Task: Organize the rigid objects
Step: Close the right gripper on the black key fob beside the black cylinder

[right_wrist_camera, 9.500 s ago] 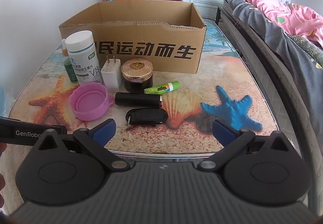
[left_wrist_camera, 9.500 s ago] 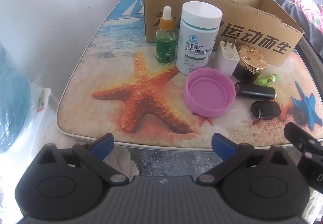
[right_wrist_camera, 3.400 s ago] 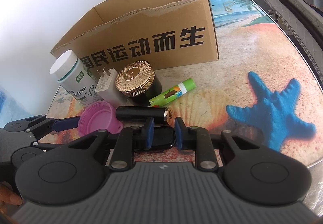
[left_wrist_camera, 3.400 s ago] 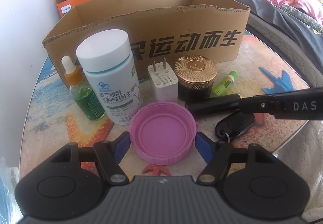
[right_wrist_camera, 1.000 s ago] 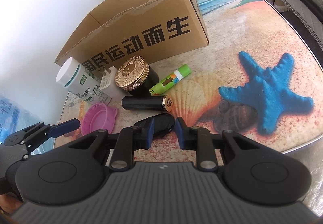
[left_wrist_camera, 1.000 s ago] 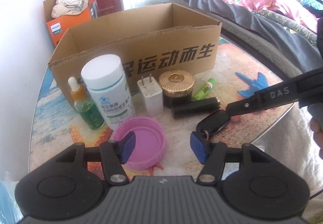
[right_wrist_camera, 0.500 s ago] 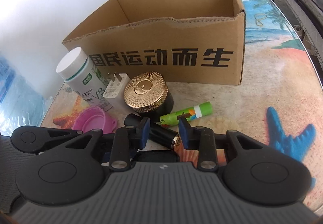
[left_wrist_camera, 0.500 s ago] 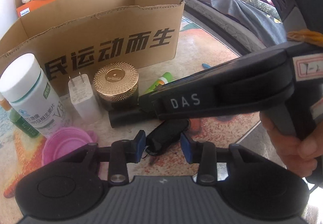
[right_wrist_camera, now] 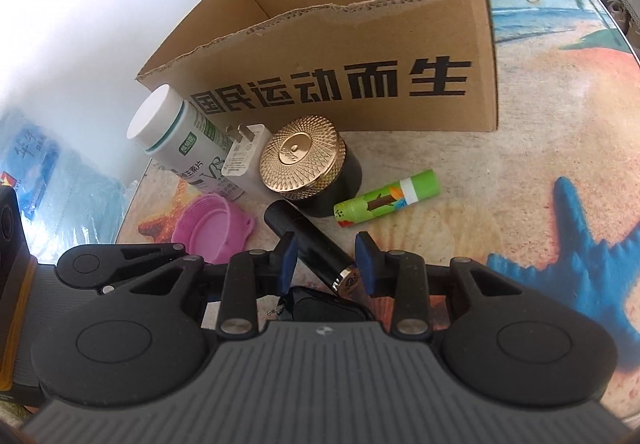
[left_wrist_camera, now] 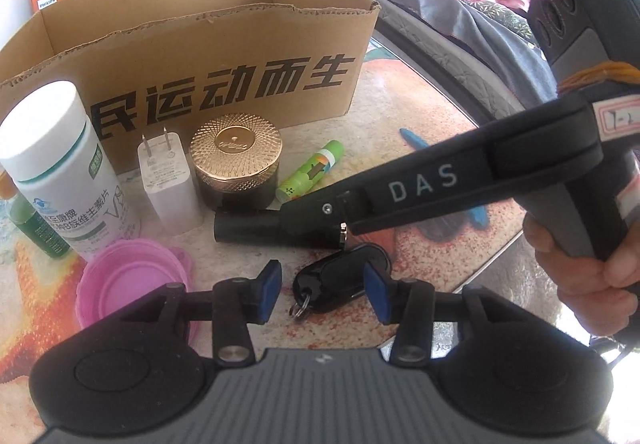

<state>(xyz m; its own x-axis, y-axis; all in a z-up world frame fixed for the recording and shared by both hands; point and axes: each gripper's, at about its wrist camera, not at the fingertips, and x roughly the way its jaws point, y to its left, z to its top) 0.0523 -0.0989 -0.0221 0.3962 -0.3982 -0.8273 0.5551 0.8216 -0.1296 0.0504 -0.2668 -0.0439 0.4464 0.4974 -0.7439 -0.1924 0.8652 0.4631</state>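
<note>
Lower centre of frame: your left gripper [left_wrist_camera: 322, 286], fingers spread, straddles the black key fob [left_wrist_camera: 340, 278]; your right gripper [right_wrist_camera: 326, 258], also spread, brackets the black tube [right_wrist_camera: 308, 246].

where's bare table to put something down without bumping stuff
Bare patch: right of the green tube, between the cardboard box front and the printed blue starfish. Crowded: left front of the box, where white bottle, charger, gold-lidded jar, pink lid and black cylinder cluster.
</note>
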